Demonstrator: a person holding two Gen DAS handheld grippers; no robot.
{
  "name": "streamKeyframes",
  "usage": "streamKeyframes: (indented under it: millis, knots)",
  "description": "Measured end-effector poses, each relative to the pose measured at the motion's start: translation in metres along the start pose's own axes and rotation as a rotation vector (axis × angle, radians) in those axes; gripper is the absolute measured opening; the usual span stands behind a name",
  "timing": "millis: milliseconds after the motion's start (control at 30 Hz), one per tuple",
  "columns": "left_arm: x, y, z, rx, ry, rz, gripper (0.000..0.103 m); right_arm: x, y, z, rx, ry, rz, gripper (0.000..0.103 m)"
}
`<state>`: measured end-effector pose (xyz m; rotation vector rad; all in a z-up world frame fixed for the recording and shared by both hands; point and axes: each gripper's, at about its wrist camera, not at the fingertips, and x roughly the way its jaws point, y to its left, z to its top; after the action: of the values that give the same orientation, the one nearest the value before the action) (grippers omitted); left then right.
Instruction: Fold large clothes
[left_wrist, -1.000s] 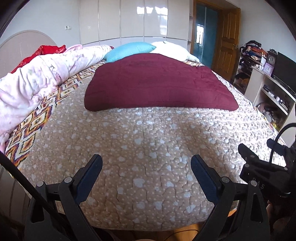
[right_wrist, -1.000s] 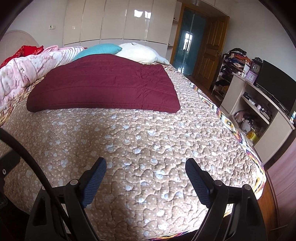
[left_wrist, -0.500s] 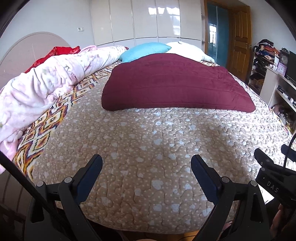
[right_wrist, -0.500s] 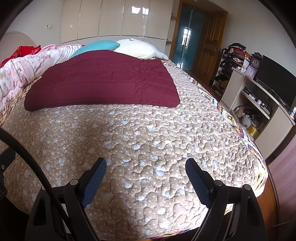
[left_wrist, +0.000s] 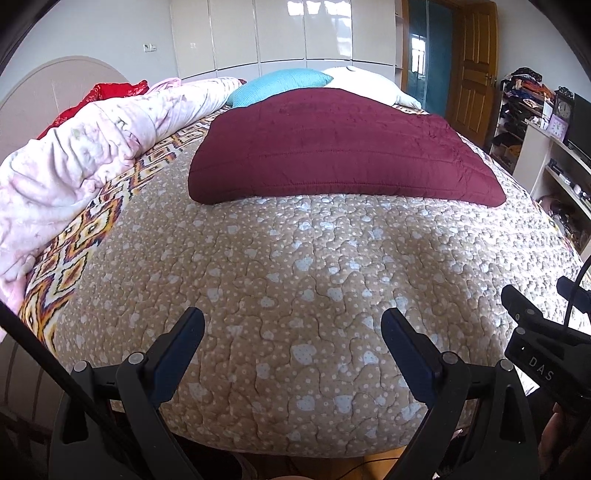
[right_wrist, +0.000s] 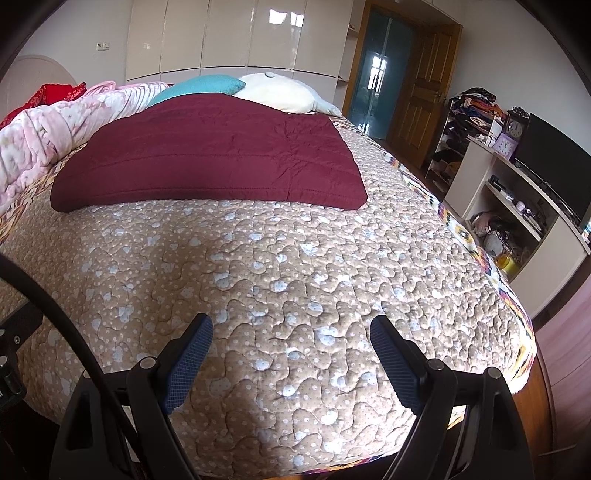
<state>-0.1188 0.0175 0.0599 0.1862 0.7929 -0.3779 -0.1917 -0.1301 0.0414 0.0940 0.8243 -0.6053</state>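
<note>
A dark red quilted cloth (left_wrist: 340, 147) lies folded flat on the far half of the bed; it also shows in the right wrist view (right_wrist: 210, 155). My left gripper (left_wrist: 291, 325) is open and empty, above the near edge of the beige dotted bedspread (left_wrist: 295, 266). My right gripper (right_wrist: 291, 332) is open and empty, over the same bedspread (right_wrist: 295, 258) near the foot of the bed. Both grippers are well short of the red cloth. The right gripper's body (left_wrist: 535, 354) shows at the right edge of the left wrist view.
A pink crumpled duvet (left_wrist: 85, 155) lies along the left side of the bed. A teal pillow (left_wrist: 280, 85) and a white pillow (right_wrist: 280, 92) lie at the head. A white shelf unit (right_wrist: 517, 206) with a TV stands to the right. A wooden door (right_wrist: 417, 85) is behind.
The left wrist view has swung left, so the red cloth sits further right in it. The right wrist view has shifted slightly. Both grippers stay open.
</note>
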Motion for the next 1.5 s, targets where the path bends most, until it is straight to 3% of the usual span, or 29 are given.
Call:
streamKeyframes:
  millis: [1500]
  knots:
    - [0.0079, -0.0052, -0.0075, 0.007, 0.042, -0.006, 0.096, 0.0041, 0.0063, -0.0063, -0.023, 0.009, 0.016, 0.090]
